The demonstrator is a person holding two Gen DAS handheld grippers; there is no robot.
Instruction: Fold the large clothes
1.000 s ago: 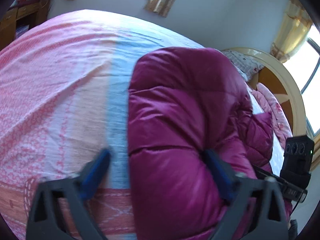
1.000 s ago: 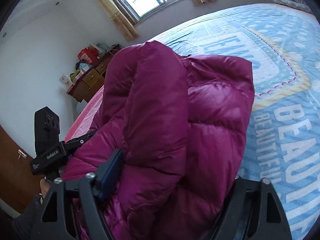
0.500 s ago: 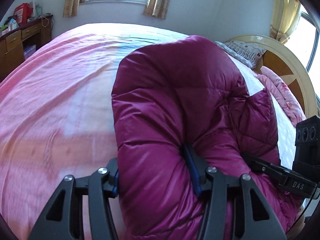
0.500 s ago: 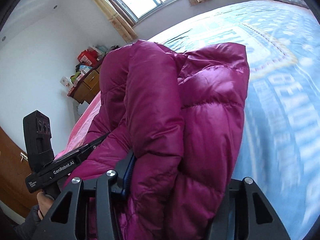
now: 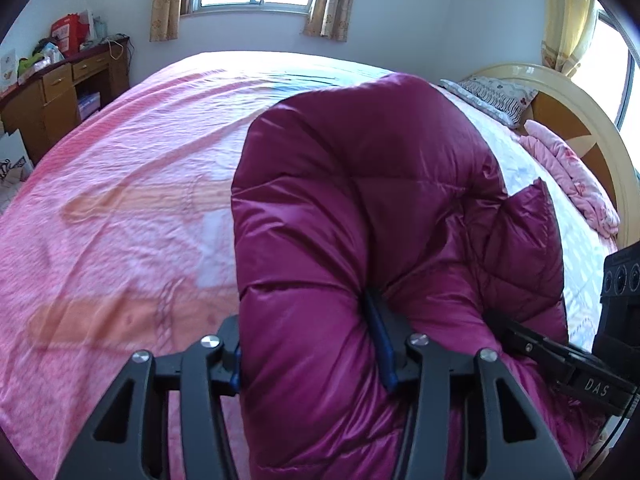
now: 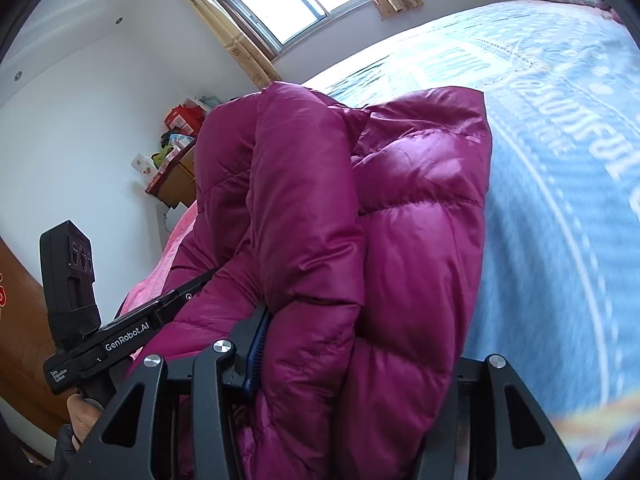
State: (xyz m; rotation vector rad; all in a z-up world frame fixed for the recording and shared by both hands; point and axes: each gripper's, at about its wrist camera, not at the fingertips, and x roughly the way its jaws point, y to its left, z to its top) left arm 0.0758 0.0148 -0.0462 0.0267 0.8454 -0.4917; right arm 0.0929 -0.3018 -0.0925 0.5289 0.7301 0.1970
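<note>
Bulging between both tools, glossy magenta puffer jacket (image 5: 360, 208), quilted, folded thick, left tool (image 5: 308, 354) and right tool (image 6: 352, 356) each clamped on it

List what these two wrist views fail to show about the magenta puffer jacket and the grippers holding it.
- Right wrist view: the right gripper has one finger buried behind the puffer jacket.
- Left wrist view: the jacket's lower end is cut off by the bottom edge.
- Both views: the jacket hides the bedspread beneath it.

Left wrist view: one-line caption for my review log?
Left hand-held gripper clamps magenta puffer jacket over pink bedspread.
</note>
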